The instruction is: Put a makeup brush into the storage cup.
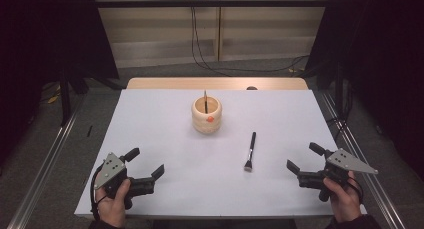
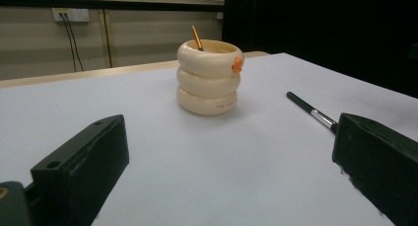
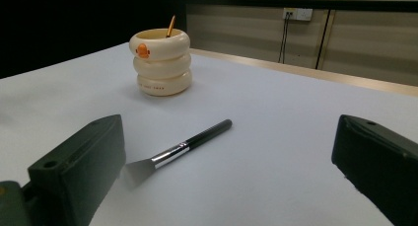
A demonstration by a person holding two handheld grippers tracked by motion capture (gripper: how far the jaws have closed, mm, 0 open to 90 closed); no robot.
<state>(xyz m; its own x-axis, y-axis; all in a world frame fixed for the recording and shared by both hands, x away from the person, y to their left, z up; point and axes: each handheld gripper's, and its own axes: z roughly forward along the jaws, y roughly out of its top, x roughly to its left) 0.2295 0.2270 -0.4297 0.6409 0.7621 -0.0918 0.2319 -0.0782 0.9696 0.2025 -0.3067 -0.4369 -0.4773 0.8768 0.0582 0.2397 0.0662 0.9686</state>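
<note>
On the white table (image 1: 165, 119), a makeup brush (image 1: 250, 151) is laid flat between the cream holder (image 1: 206, 115) and the right gripper (image 1: 302, 164). Both the left gripper (image 1: 145, 164) and the right are held spread wide, nothing gripped, near the front edge.

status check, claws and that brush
Left claw open, empty. Right claw open, empty. Brush flat on table, short of cup. Nothing between.
</note>
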